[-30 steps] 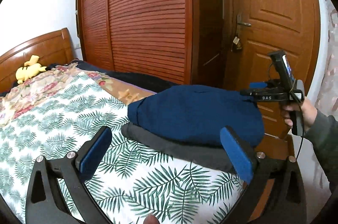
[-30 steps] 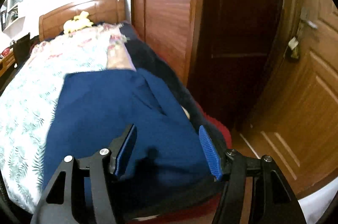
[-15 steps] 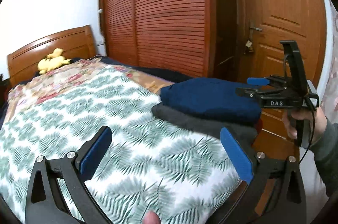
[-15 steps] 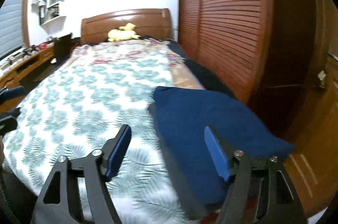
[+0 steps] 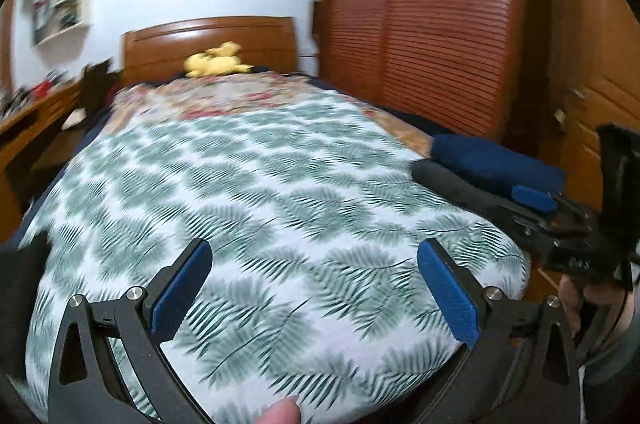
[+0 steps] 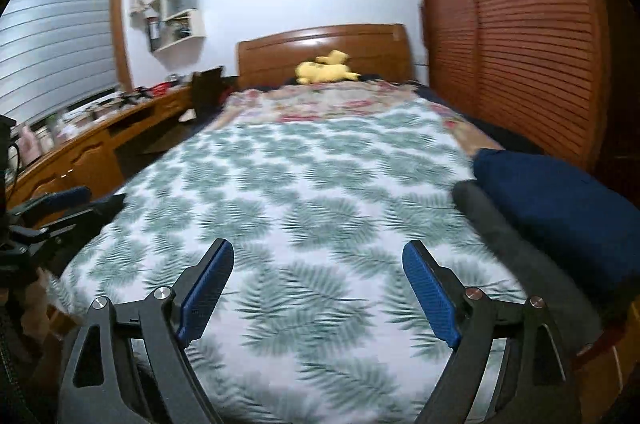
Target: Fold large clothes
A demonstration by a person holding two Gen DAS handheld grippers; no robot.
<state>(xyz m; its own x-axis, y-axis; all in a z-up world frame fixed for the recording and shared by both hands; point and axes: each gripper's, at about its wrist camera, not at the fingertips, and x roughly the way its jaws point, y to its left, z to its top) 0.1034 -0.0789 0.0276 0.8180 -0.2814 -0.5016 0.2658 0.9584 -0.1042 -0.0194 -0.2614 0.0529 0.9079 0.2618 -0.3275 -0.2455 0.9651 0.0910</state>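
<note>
Navy folded garment (image 6: 560, 200) lying atop a grey folded one (image 6: 516, 244) at the far right corner of the leaf-print bedspread (image 6: 304, 184), hanging close to the edge. Risking a slide off that corner if brushed by a passing finger. Sitting off to the right of the right gripper (image 6: 318, 288), jaws just opening, spread wide, holding nothing. Left gripper (image 5: 316, 292) likewise gaping, empty, well apart from the stack.

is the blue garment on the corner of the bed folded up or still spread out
Folded. The blue garment lies as a compact, thick bundle with rounded edges, stacked on a folded dark grey garment at the bed's right corner.
</note>
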